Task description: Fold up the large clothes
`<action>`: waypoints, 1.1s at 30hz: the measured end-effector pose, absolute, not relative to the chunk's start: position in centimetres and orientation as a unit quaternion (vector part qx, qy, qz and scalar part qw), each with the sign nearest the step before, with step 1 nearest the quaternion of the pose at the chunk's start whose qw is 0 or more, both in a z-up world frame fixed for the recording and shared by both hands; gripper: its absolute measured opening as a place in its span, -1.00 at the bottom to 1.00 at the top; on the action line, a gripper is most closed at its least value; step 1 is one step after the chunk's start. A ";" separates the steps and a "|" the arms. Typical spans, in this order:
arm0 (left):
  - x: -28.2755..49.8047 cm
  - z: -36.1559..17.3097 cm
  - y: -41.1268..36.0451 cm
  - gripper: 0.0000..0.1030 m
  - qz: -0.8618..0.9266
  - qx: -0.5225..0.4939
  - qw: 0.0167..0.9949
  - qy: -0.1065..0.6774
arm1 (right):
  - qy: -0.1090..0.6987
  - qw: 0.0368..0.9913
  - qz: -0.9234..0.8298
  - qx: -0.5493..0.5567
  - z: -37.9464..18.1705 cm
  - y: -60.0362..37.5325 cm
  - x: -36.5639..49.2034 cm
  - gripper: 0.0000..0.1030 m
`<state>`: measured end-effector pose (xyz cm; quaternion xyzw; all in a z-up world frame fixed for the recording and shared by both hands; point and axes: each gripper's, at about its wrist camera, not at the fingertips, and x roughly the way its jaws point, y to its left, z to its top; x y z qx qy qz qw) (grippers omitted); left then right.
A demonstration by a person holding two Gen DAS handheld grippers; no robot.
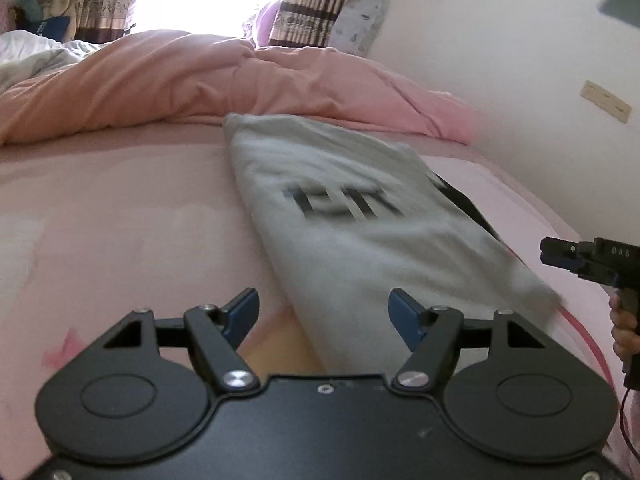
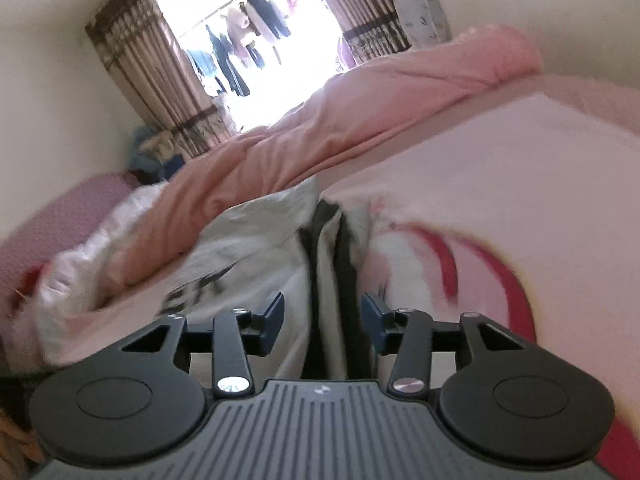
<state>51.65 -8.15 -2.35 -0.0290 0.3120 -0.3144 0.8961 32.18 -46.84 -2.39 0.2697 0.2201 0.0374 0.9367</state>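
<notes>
Lying folded mid-bed: grey shirt (image 1: 340, 216), touching neither left hand-held gripper (image 1: 322, 312) nor right hand-held gripper (image 2: 322, 320); both are gaping empty.

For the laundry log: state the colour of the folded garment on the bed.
Light grey garment with a dark printed graphic; clearest in the left wrist view.

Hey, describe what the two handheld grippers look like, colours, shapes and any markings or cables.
Both grippers are black, with two round discs at the base, silver pivot screws and angled link bars ending in blue finger pads. The left gripper has a smooth black body; the right gripper has a ribbed grey one. Seen from the side in the left wrist view, the right gripper carries white lettering, and a thin red cable hangs below it.
</notes>
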 end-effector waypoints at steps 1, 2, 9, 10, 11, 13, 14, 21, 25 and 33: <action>50.0 -2.6 -7.7 0.37 -0.318 -0.029 0.895 0.312 | 0.219 0.935 0.040 0.276 -2.7 -46.5 31.0 0.05; 48.7 -2.9 -7.3 0.37 -0.319 -0.032 0.893 0.314 | 0.219 0.934 0.040 0.278 -2.9 -46.1 30.3 0.05; 45.8 -5.2 -9.2 0.29 -0.292 0.009 0.901 0.321 | 0.262 0.923 0.019 0.281 -4.6 -43.4 32.3 0.06; 46.1 -5.5 -9.5 0.20 -0.281 0.014 0.904 0.323 | 0.271 0.920 0.007 0.284 -5.0 -43.1 32.8 0.05; 46.4 -5.7 -9.7 -0.04 -0.274 0.013 0.905 0.324 | 0.272 0.918 0.000 0.289 -5.2 -43.0 33.2 -0.20; 46.7 -6.1 -10.0 -0.35 -0.266 0.014 0.905 0.332 | 0.264 0.918 -0.003 0.295 -5.3 -42.9 33.8 -0.89; 46.7 -6.1 -9.9 -0.58 -0.271 0.007 0.902 0.336 | 0.258 0.918 -0.004 0.302 -5.0 -43.0 33.8 -0.91; 46.1 -5.1 -11.1 -0.60 -0.280 0.052 0.904 0.317 | 0.237 0.922 -0.015 0.307 -4.9 -45.2 33.8 -0.94; 46.7 -7.4 -10.1 -0.22 -0.266 0.066 0.908 0.317 | 0.254 0.905 -0.006 0.342 -9.1 -45.9 34.4 -0.94; 46.0 -6.7 -8.4 -0.17 -0.275 0.069 0.900 0.331 | 0.253 0.912 -0.004 0.322 -7.9 -46.0 33.3 -0.75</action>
